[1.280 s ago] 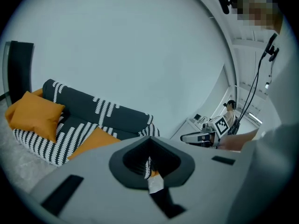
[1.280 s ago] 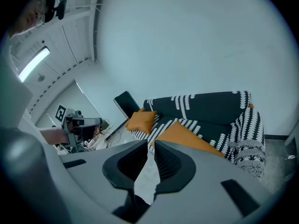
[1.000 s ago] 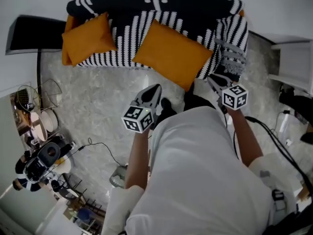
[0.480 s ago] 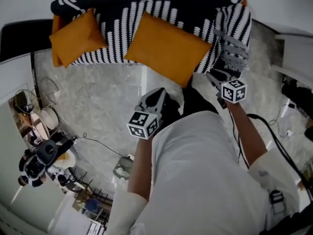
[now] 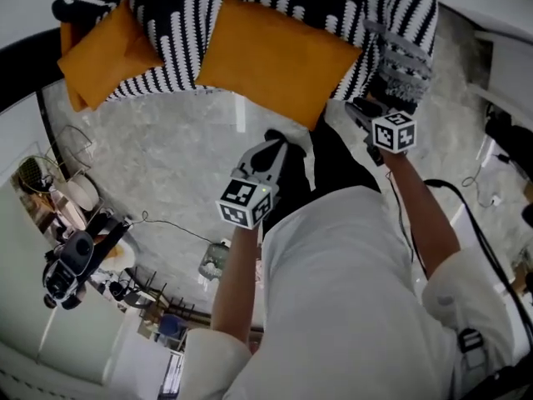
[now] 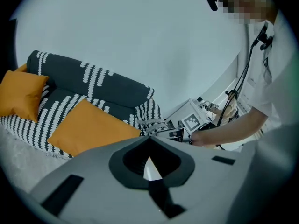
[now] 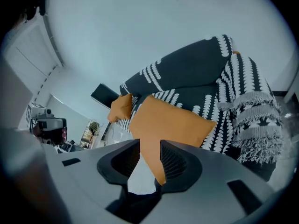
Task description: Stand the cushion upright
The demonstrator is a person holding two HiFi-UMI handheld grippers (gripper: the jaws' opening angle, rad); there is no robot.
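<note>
OK, the big orange cushion (image 5: 279, 61) lies flat-ish on the couch (image 5: 179, 15) seat, with its lower corner hanging over the front edge. A smaller cushion (image 5: 104, 52) sits at the far end. The left gripper (image 6: 148, 138) is closed with nothing in it. The right gripper (image 7: 149, 146) has just been opening: narrow gap, empty, and the cushion corner seen through it looks out of reach. Expect the cushion to be light, soft and floppy, so a corner pinch will probably just fold it. Better a deep bite mid-edge on both sides, then tip it against the backrest.
</note>
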